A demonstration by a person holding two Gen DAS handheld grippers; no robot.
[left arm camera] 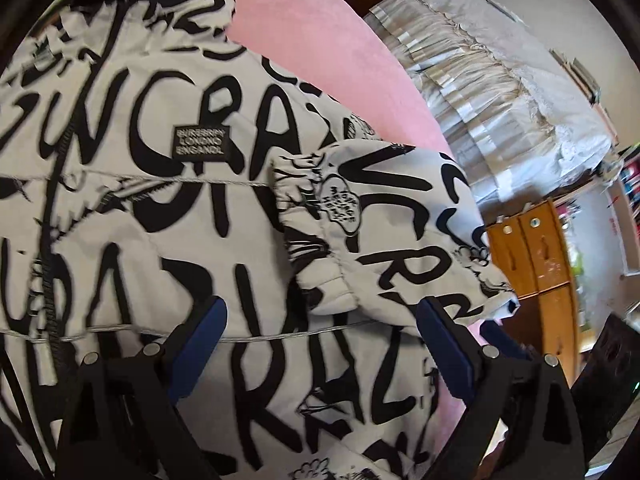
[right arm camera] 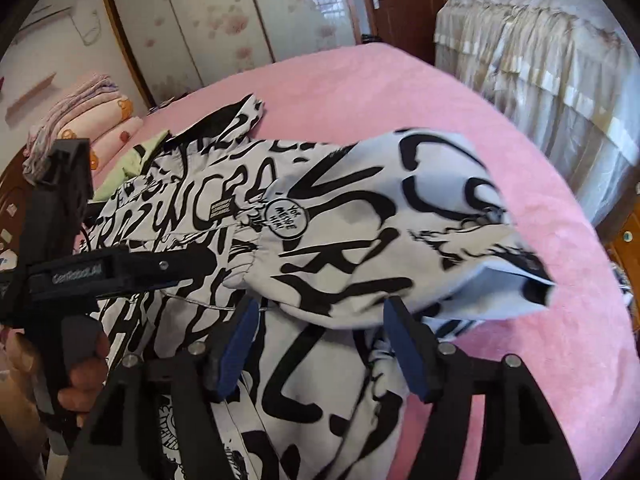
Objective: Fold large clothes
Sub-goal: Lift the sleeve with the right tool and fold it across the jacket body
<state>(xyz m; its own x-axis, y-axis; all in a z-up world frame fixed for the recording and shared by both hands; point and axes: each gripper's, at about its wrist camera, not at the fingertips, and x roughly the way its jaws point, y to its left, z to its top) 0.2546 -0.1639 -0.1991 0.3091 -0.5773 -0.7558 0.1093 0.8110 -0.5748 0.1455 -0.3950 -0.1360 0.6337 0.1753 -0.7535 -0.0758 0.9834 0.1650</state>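
Note:
A white puffer jacket with black graffiti lettering lies front up on a pink bed. Its sleeve is folded in across the chest, cuff toward the zipper. My left gripper is open just above the jacket front, its blue pads either side of the sleeve's lower edge, holding nothing. In the right wrist view the jacket and folded sleeve show again. My right gripper is open, hovering at the sleeve's near edge. The left gripper's body is at the left there.
Stacked folded blankets sit at the head of the bed. A cloth-covered piece of furniture stands beyond the bed's right side. A wooden cabinet is near the bed's edge. Pink bedspread lies bare to the right of the jacket.

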